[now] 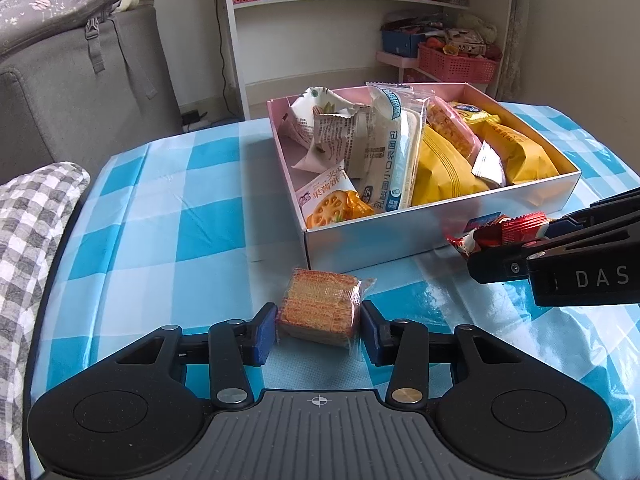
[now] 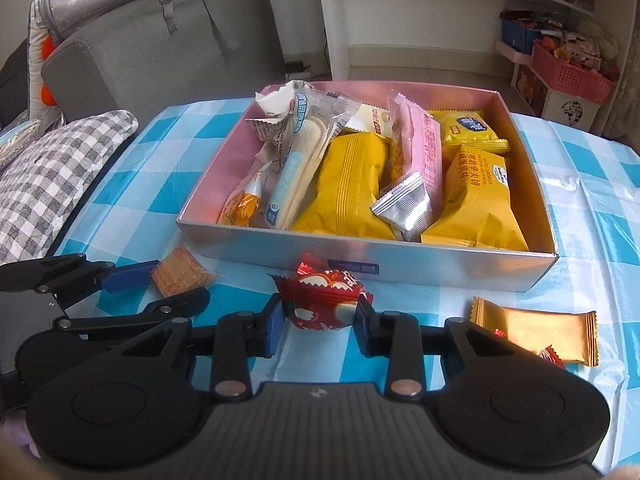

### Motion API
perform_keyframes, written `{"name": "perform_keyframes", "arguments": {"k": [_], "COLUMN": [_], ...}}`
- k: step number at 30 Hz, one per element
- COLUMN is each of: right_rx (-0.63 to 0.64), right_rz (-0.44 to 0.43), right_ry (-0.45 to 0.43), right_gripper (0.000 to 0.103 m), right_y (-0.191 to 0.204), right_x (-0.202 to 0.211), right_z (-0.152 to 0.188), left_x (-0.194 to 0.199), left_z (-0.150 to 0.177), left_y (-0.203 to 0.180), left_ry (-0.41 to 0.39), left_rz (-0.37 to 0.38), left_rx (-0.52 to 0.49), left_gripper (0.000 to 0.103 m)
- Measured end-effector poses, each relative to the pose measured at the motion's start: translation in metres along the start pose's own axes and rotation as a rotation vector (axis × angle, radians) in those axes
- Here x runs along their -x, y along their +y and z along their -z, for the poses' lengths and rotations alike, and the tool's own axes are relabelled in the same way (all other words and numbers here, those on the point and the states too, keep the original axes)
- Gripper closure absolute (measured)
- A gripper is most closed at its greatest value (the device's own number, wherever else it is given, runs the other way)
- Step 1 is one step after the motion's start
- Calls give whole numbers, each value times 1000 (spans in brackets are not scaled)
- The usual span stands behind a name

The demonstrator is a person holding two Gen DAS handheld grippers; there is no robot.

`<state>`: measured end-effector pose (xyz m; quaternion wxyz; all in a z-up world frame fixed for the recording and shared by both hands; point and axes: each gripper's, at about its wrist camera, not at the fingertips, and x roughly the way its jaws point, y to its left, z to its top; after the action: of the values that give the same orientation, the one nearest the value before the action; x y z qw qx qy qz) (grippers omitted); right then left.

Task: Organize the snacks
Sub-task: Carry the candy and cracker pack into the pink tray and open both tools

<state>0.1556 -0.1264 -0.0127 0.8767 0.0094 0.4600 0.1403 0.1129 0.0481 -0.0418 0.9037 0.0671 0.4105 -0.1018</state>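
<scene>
left wrist view – left gripper (image 1: 319,330) clamps cracker pack (image 1: 320,306), right gripper (image 2: 318,322) clamps red candy (image 2: 324,300).

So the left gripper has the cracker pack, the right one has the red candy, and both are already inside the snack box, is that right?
Not quite. The left gripper does have the cracker pack and the right gripper has the red candy, but both sit on the checkered tablecloth in front of the snack box, not inside it. Both wrist views show this.
</scene>
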Motion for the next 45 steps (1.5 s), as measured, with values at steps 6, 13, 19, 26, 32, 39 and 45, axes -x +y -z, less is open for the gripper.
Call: {"name": "perform_keyframes", "arguments": {"k": [6, 13, 19, 26, 32, 39, 45], "right_rx": [-20, -52, -71, -98, -129, -167, -180], "right_rz": [-23, -26, -31, -53, -63, -60, -68], "right_ry": [2, 31, 26, -8, -53, -96, -135], "right_gripper": [71, 71, 71, 71, 71, 71, 71], "right_y": [-4, -11, -18, -26, -31, -40, -42], "right_x": [6, 14, 25, 42, 54, 55, 50], "right_z": [-2, -1, -1, -3, -7, -15, -23], "left_x": [6, 16, 25, 39, 47, 45, 35], "left_z": [-3, -5, -7, -12, -19, -29, -39], "left_y": [10, 15, 15, 15, 13, 7, -1], "left_ry": [19, 19, 15, -20, -60, -89, -107], "left_rz": [16, 31, 32, 42, 42, 41, 31], "left_rx": [67, 90, 90, 113, 141, 149, 178], "left_gripper": [62, 62, 62, 62, 62, 62, 62]}}
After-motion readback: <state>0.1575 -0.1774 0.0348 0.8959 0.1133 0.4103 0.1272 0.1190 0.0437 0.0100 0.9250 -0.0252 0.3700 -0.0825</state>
